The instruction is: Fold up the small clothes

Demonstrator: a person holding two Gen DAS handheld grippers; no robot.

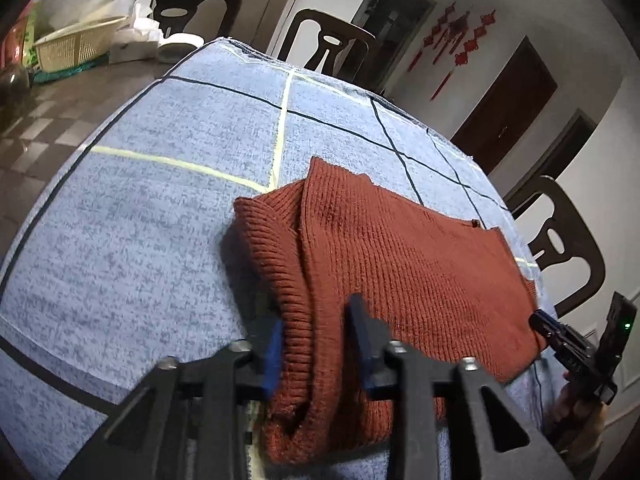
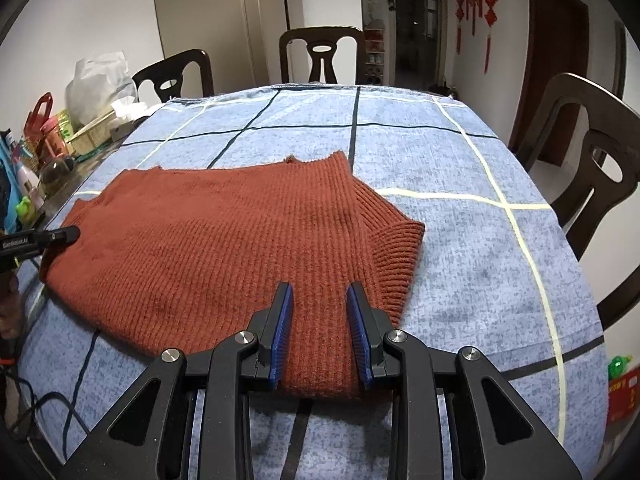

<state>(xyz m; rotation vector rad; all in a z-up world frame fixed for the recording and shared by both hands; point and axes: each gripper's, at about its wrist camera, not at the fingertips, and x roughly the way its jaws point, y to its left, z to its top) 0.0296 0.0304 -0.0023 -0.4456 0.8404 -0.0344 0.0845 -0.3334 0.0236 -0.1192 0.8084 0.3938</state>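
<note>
Blue checked tablecloth under rust knit sweater: soft, floppy. Left gripper and right gripper both clenched on its near hem.

The left gripper is smeared by motion blur at the lower centre of its own view, so the grip of its pads on the rust sweater cannot be judged — and at lower right the frame's rim cuts off the hand holding the right gripper
</note>
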